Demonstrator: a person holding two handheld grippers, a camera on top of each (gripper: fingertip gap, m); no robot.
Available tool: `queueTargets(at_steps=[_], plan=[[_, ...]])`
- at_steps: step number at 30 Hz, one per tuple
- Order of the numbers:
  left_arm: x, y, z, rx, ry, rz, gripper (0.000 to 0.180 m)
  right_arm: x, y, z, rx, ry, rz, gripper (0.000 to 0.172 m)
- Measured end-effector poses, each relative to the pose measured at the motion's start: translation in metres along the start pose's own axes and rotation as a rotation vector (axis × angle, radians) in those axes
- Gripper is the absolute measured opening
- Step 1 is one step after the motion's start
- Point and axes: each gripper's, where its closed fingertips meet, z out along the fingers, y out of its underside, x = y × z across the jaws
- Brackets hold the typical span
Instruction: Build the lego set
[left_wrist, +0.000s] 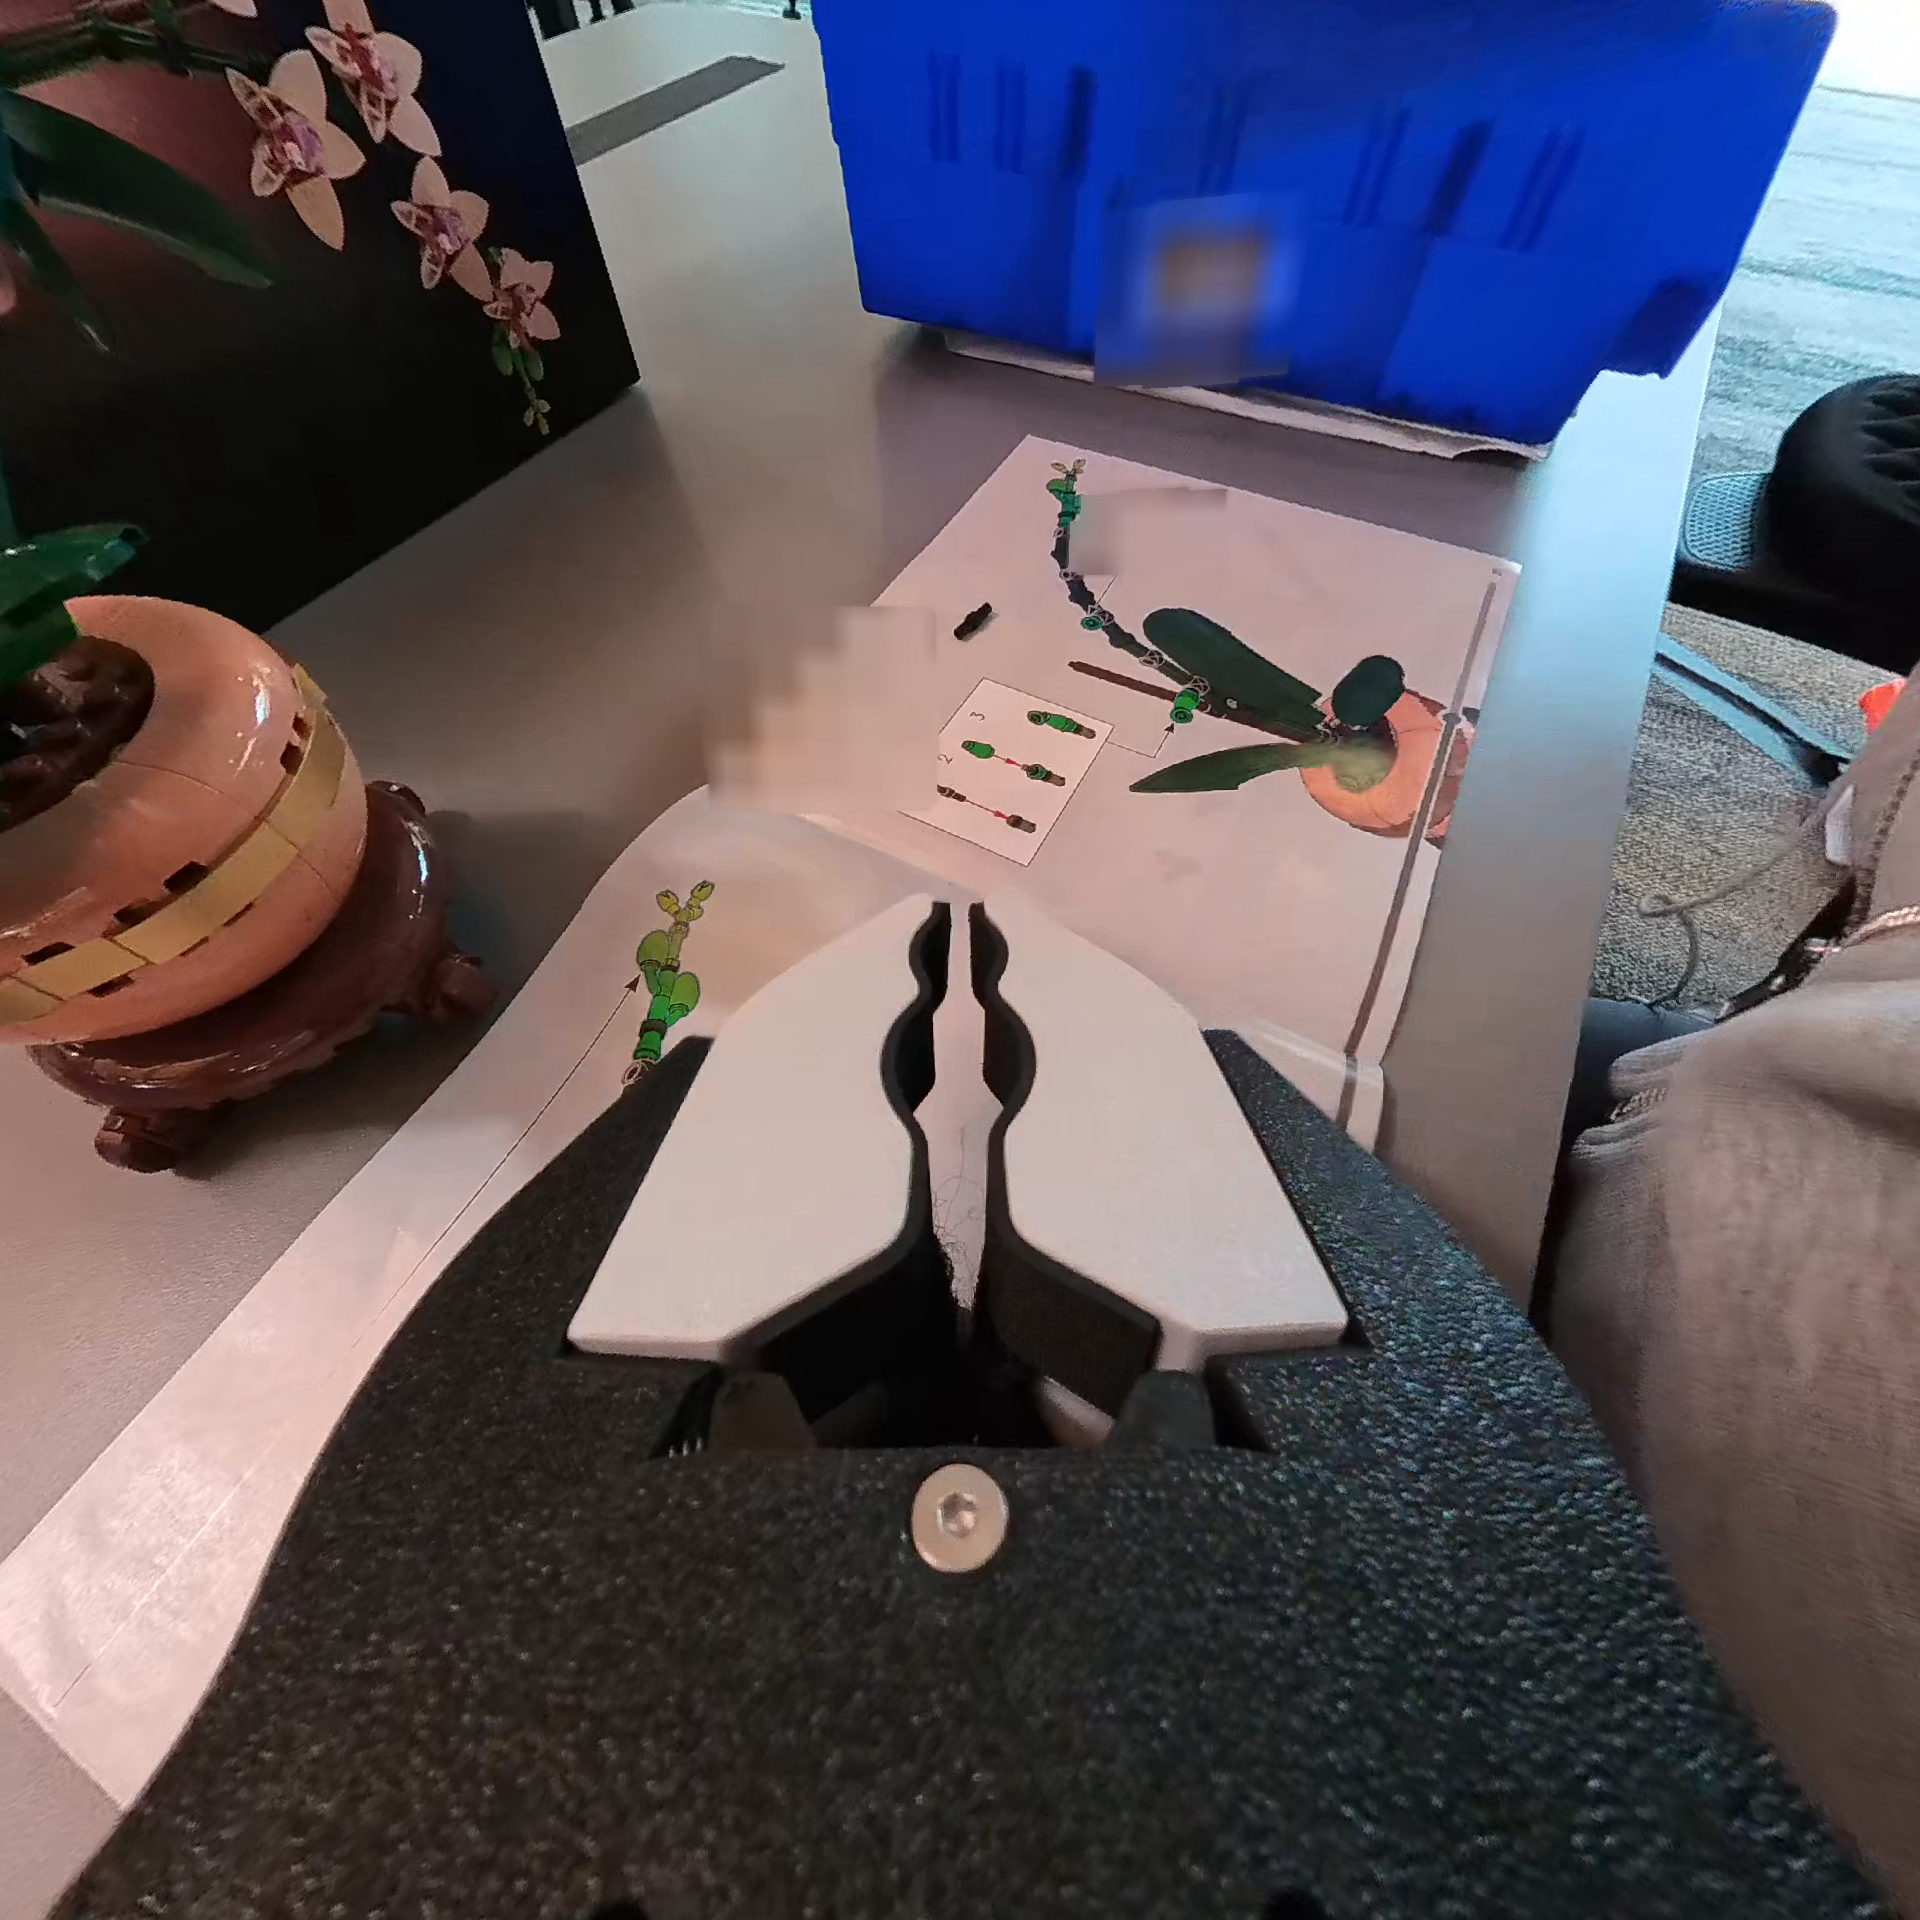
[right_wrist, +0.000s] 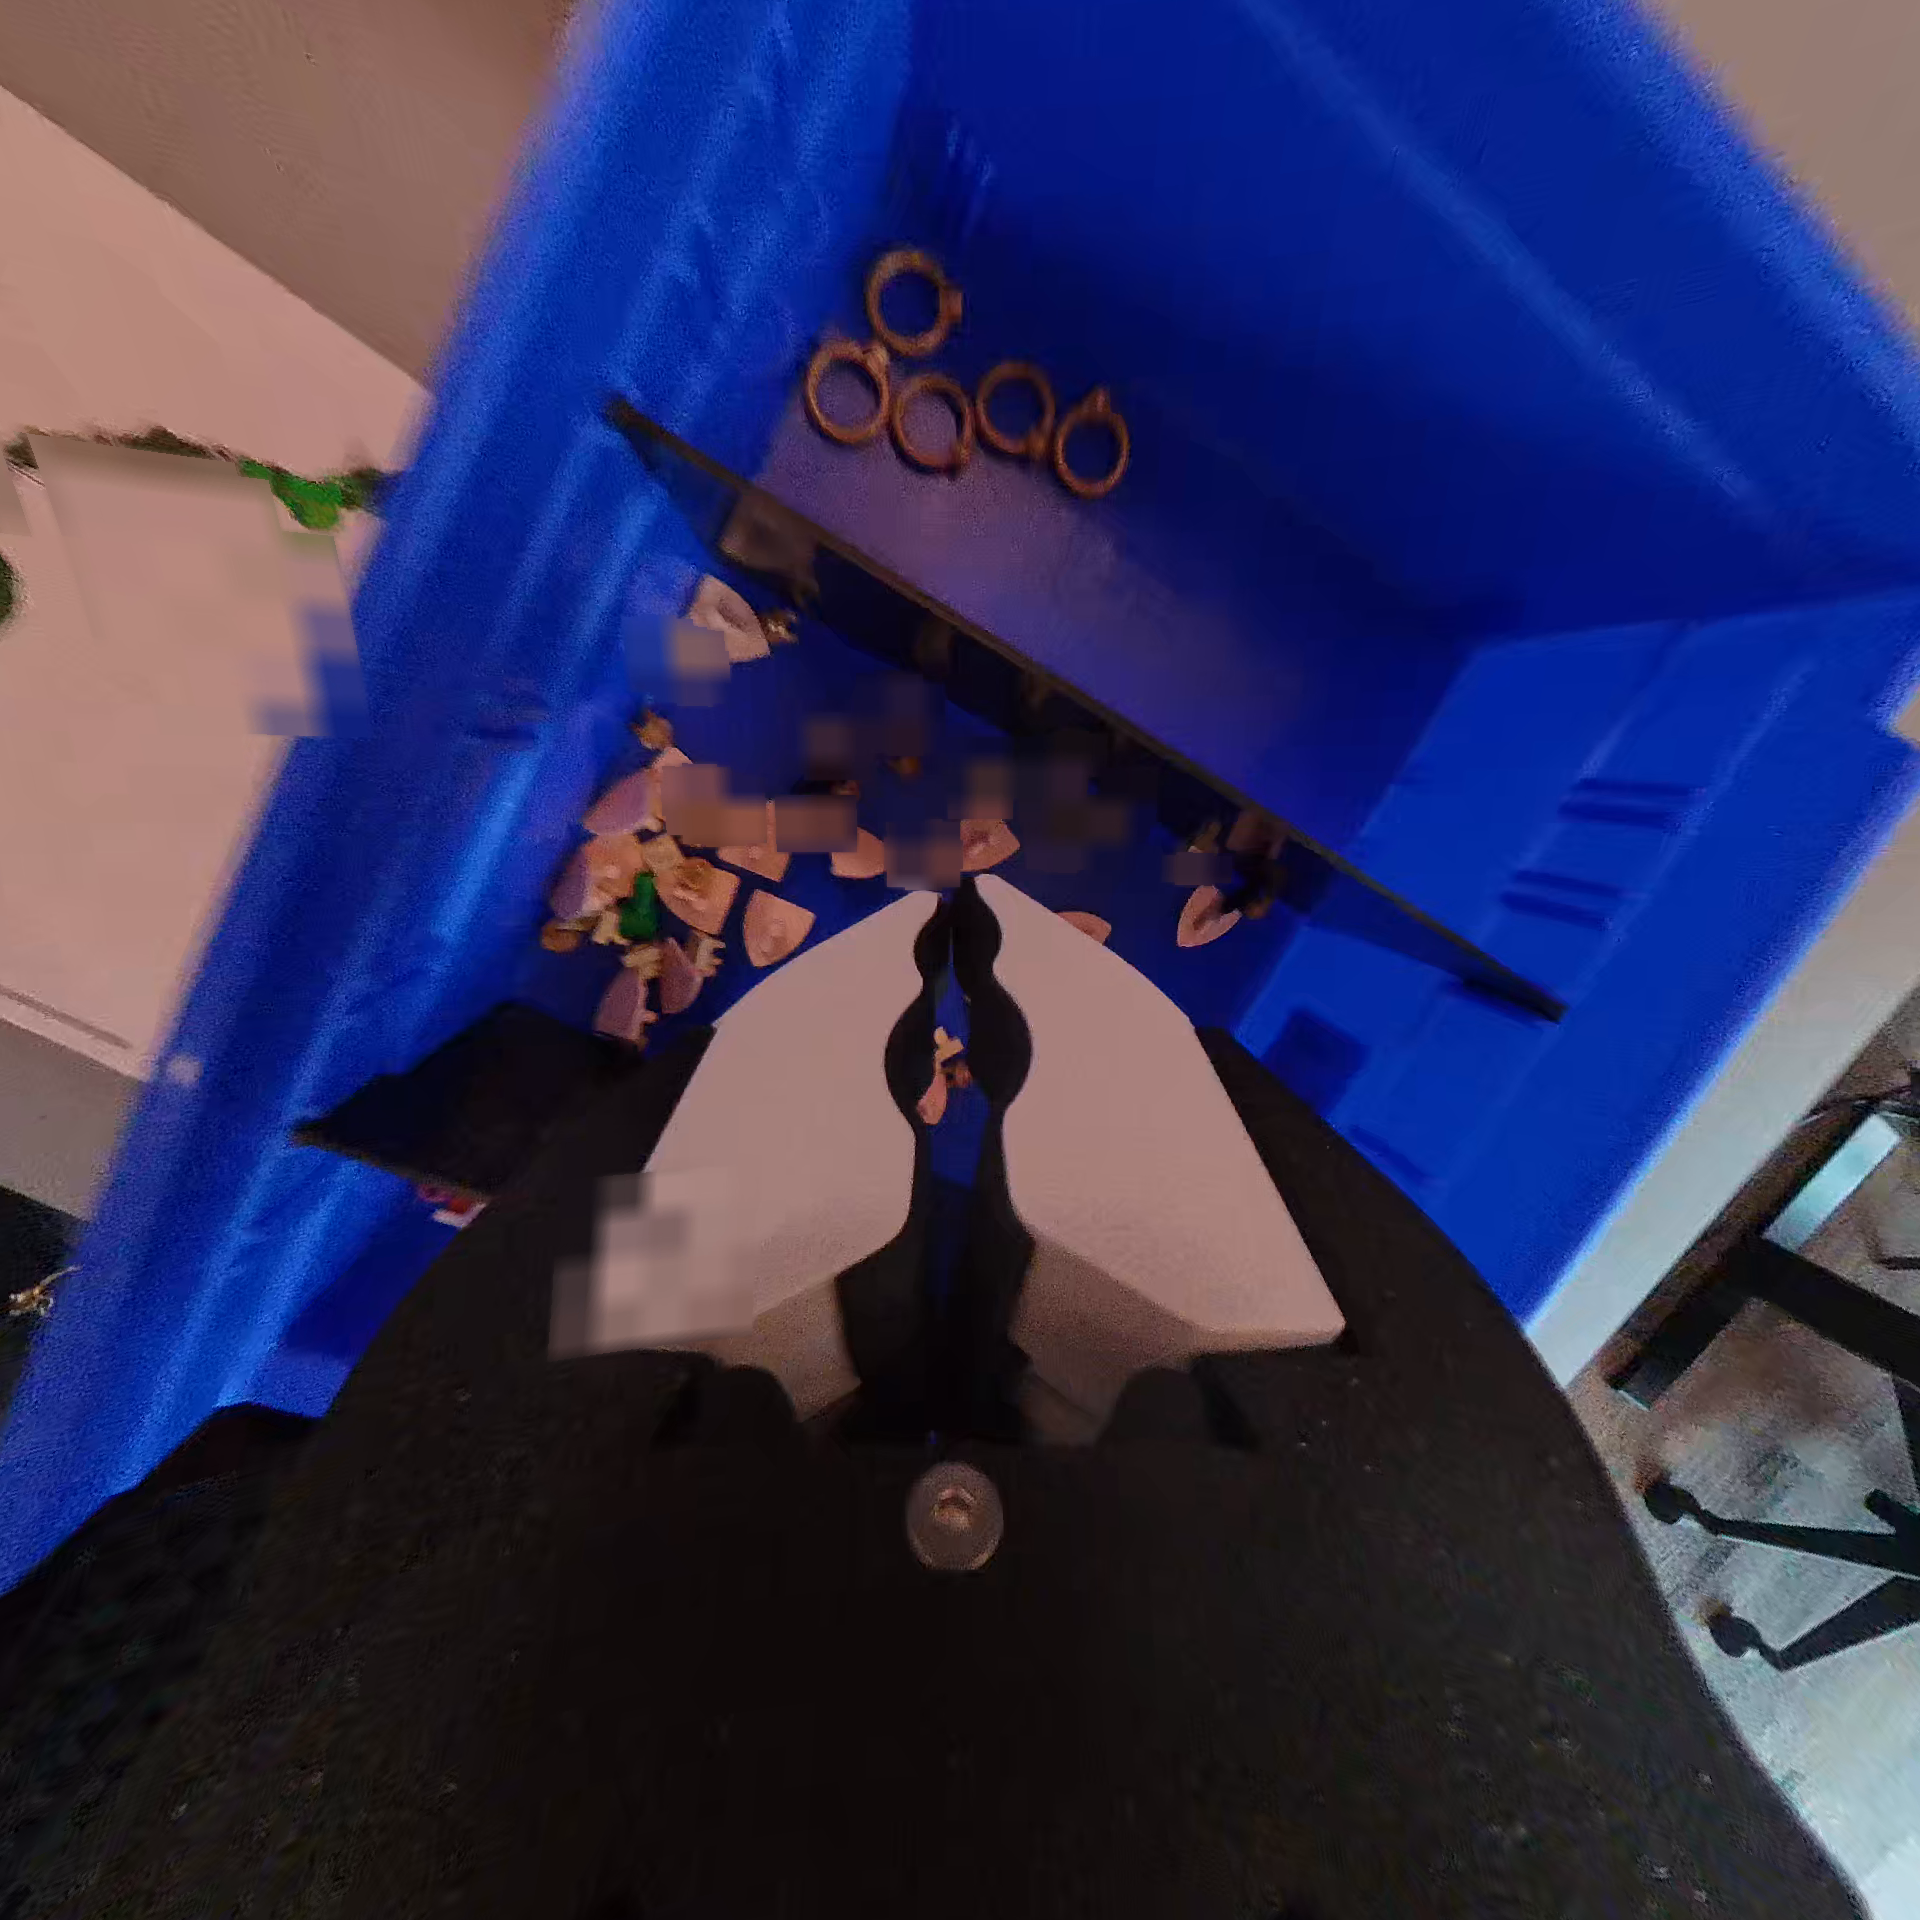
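Observation:
My left gripper hovers over an open instruction booklet on a grey table. Its pads stand almost together with nothing between them. A small black piece lies on the page ahead of it. A brick-built pink flower pot on a brown stand sits to its left. My right gripper reaches down into a blue bin, its tips together just above several loose pink petal-shaped pieces. A mosaic patch covers the spot right at its tips. A green piece lies at the left of the pile.
A black divider splits the bin; several brown rings lie beyond it. The bin also shows at the table's far side in the left wrist view. A dark box with orchid pictures stands far left. A person's grey clothing is at the right.

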Motion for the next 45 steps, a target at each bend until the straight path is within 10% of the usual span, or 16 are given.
queueTargets(at_steps=[10, 16, 31, 45], plan=[[-0.003, 0.004, 0.004, -0.039, -0.018, -0.009, 0.003, -0.085, -0.069, -0.064, 0.401, -0.074, -0.078, 0.019], [0.001, 0.002, 0.003, -0.021, -0.005, 0.019, 0.003, -0.166, -0.115, -0.015, 0.48, -0.08, 0.054, 0.025], [0.004, -0.012, -0.009, 0.114, 0.012, 0.024, 0.003, -0.083, -0.203, 0.113, 0.47, 0.058, 0.427, 0.028], [-0.004, -0.022, -0.02, 0.222, 0.05, -0.094, 0.002, -0.068, -0.215, 0.134, 0.461, 0.133, 0.467, 0.008]])
